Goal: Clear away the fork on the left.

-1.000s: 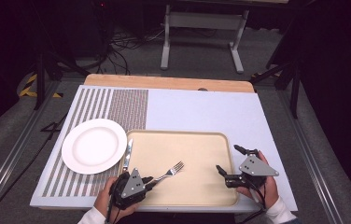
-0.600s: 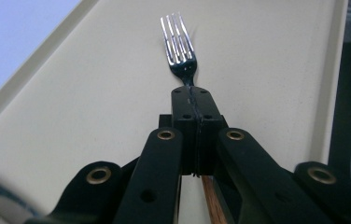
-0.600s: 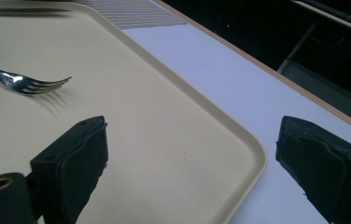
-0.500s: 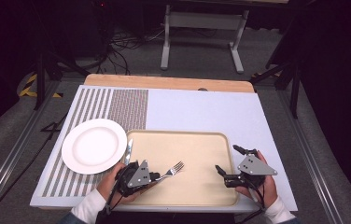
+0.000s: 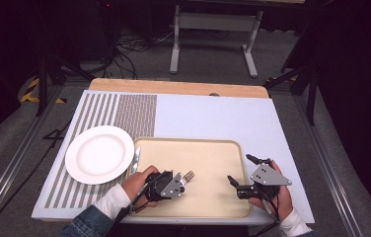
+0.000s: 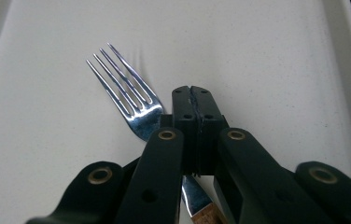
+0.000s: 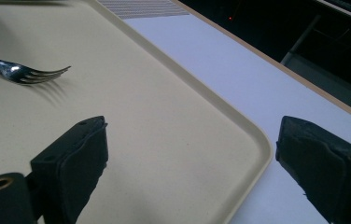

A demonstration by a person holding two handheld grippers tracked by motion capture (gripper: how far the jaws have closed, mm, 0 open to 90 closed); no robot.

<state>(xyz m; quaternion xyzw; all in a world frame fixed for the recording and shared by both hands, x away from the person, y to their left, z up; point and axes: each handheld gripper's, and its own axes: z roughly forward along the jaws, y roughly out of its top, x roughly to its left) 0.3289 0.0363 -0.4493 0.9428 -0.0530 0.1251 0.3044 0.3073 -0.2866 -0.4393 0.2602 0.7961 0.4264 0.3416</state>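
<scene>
High view: the left gripper [image 5: 179,183] lies low on the tan tray [image 5: 208,148], at about seven o'clock of it, its jaws just closed onto the fork [image 5: 188,176], whose tines poke out toward one o'clock; the right gripper [image 5: 239,172] rests at the tray's four o'clock edge, jaws spread, holding nothing; a white plate [image 5: 99,154] sits at nine o'clock of the tray, a knife [image 5: 136,159] between the two.

Left gripper view: the pads meet over the fork [image 6: 131,98] at its neck; tines fan toward eleven o'clock, the handle running under the jaws toward six.

Right gripper view: its jaws straddle the tray's rim [image 7: 239,121]; the fork [image 7: 22,72] lies at ten o'clock.

Judgement: the grasp looks made; next comes a level lift, probably toward the plate, minding the thin neck's tendency to pivot.
</scene>
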